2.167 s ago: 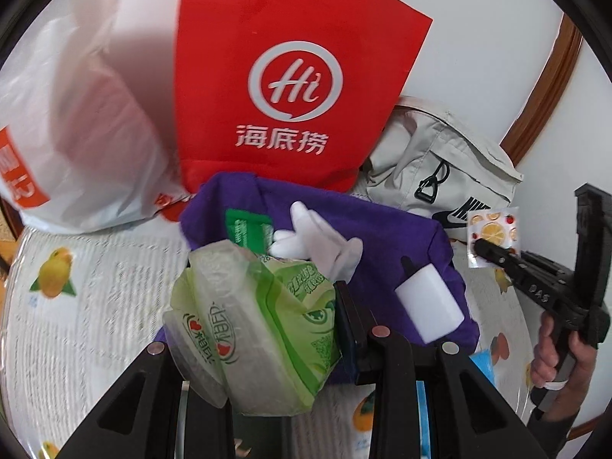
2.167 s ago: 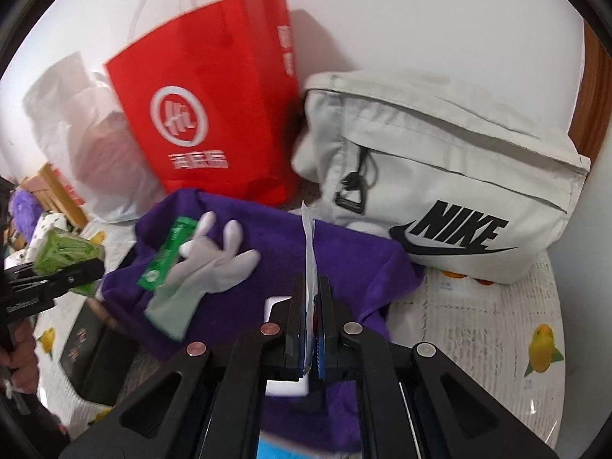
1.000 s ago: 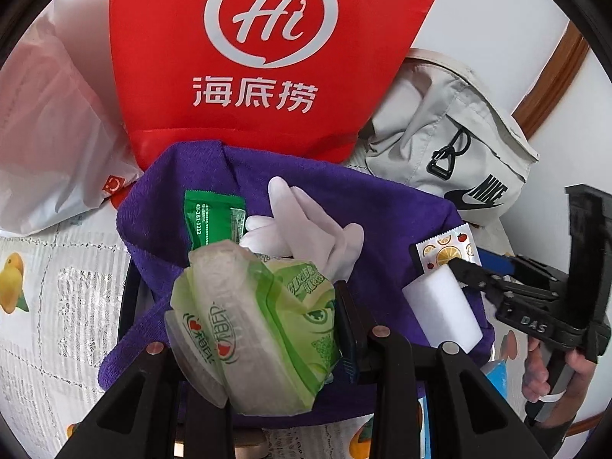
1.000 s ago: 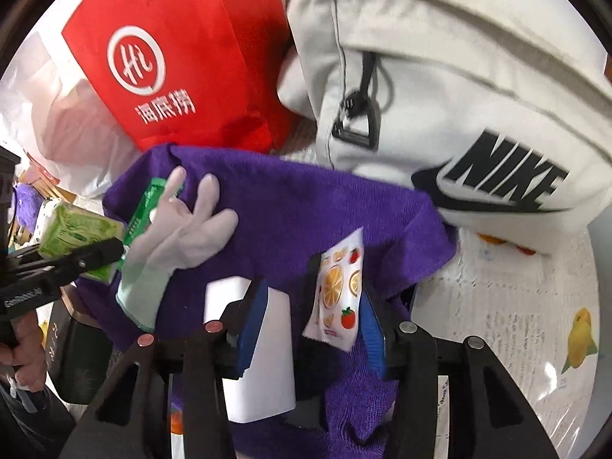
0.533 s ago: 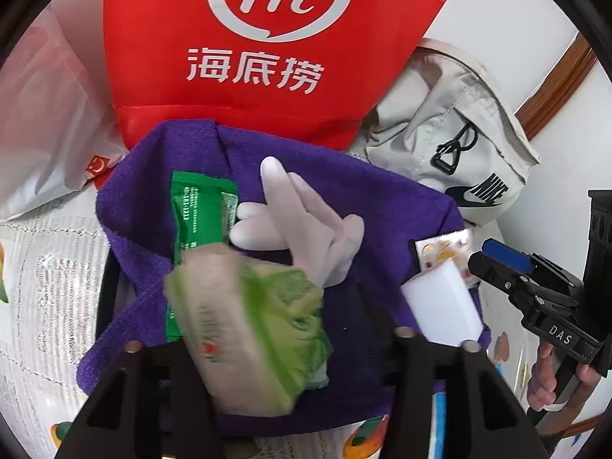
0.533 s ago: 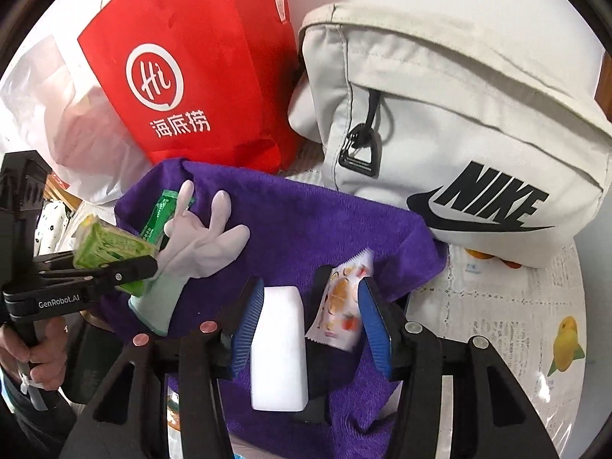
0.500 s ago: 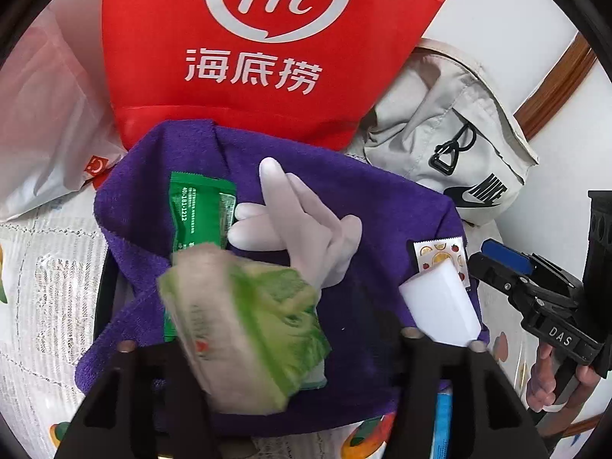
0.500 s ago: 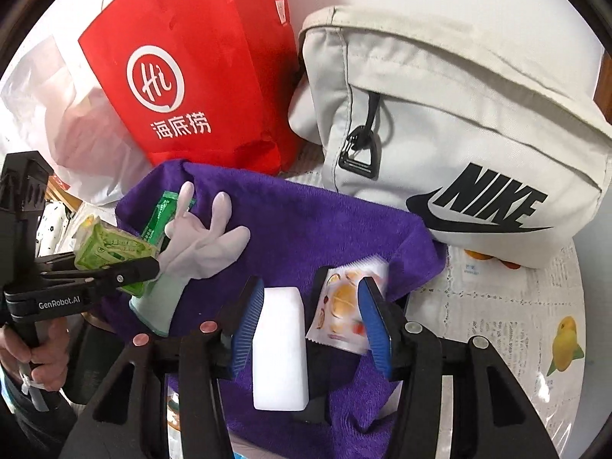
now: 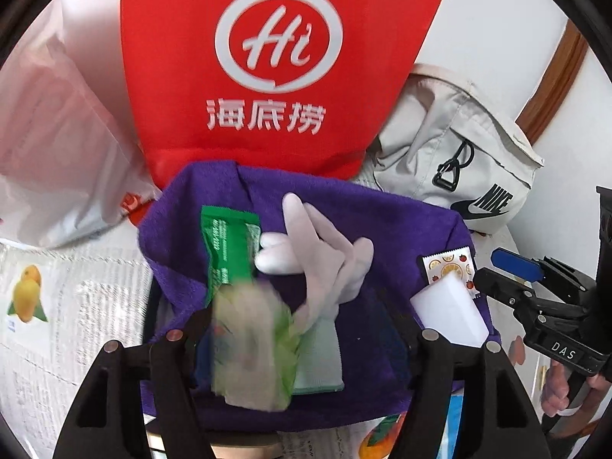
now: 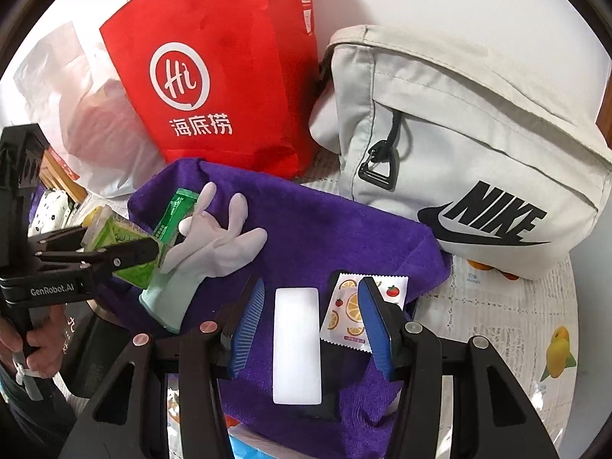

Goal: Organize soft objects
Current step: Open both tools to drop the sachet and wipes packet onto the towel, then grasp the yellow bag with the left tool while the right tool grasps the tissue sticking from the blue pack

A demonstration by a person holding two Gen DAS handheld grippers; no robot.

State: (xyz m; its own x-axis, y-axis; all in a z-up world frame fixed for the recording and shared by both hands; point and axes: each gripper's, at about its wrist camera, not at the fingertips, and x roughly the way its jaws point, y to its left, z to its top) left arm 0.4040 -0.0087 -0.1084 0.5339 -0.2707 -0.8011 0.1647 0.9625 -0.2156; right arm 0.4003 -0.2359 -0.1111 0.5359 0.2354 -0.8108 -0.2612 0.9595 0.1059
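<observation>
A purple towel (image 9: 382, 229) (image 10: 325, 229) carries a pale rubber glove (image 9: 321, 252) (image 10: 218, 244), a green sachet (image 9: 229, 244), a white sponge block (image 10: 296, 344) and a fruit-print sachet (image 10: 344, 317). My left gripper (image 9: 302, 321) (image 10: 118, 241) hangs over the towel's near left part. Its jaws are opening, and a green tissue pack (image 9: 252, 344) sits blurred and loose between them, beside the left finger. My right gripper (image 10: 311, 306) (image 9: 491, 267) stands open over the towel's right part. The sponge lies between its blue pads, untouched, and the fruit sachet lies partly behind the right pad.
A red paper bag (image 9: 267, 57) stands behind the towel, with a white plastic bag (image 9: 57, 134) to its left and a beige Nike bag (image 10: 459, 134) to its right. A fruit-print tablecloth (image 10: 516, 325) covers the table. A hand (image 10: 34, 340) grips the left tool.
The left jaws have spread wide and the green tissue pack has come loose, blurred as it drops. The fruit sachet has settled flat on the towel. The right gripper has drawn back slightly.
</observation>
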